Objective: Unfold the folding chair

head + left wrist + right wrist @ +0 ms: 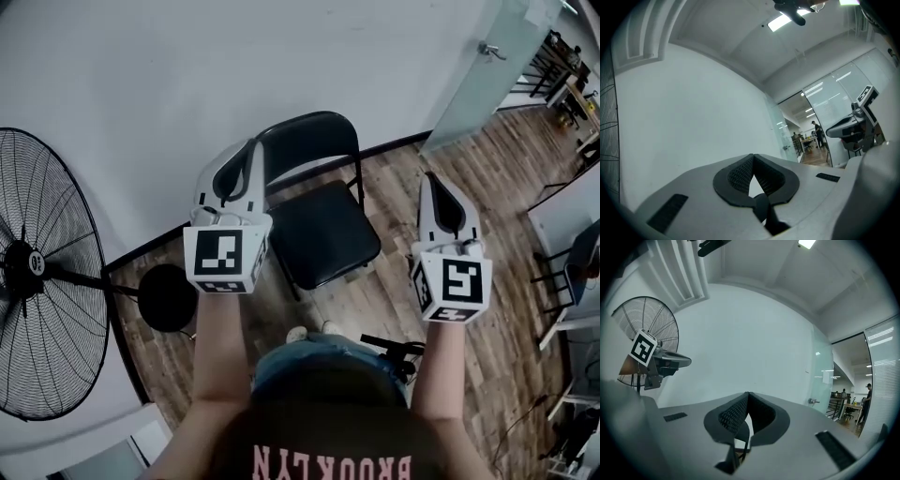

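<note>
The chair (319, 230) stands unfolded on the floor (375, 305) by the wall (187, 75), between my two grippers and beneath them. My left gripper (251, 150) is closed tight on nothing, over the chair's left edge. My right gripper (432, 180), likewise closed and empty, hovers right of the seat. A fan (42, 281) stands left of the left gripper.

White hand-held grippers (253, 142) (430, 175), black-and-white marker cubes (225, 258), dark shirt (328, 427), pink lettering (333, 466)
</note>
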{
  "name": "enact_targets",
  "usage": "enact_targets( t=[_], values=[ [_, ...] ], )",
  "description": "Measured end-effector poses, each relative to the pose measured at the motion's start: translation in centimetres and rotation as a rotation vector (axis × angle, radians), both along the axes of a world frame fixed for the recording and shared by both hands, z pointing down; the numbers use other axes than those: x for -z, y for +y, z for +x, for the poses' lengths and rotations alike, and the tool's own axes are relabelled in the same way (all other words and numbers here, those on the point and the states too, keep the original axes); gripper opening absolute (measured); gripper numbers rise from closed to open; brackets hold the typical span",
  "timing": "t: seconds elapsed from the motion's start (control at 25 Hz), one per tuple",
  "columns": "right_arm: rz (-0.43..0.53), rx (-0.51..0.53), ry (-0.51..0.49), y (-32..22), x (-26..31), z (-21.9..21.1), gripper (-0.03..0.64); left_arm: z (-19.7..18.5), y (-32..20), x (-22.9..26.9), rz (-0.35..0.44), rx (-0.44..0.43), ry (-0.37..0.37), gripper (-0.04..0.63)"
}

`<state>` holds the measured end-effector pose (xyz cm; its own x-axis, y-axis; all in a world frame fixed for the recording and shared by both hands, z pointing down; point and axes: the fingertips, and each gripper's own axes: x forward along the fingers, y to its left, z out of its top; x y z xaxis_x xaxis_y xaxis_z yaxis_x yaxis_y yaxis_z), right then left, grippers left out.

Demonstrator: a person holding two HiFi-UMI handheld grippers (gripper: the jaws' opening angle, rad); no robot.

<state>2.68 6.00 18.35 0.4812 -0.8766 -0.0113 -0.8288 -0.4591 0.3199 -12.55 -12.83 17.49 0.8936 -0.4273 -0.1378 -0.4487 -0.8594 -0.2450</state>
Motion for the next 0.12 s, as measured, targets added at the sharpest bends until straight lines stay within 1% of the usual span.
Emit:
enact_targets(
  t=[0.12],
  values=[
    [-0.002,0.002,0.009,0.66,0.64,0.77,0.002,0.75,0.79,0.53,0.002,-0.002,0.001,0.000]
  ],
)
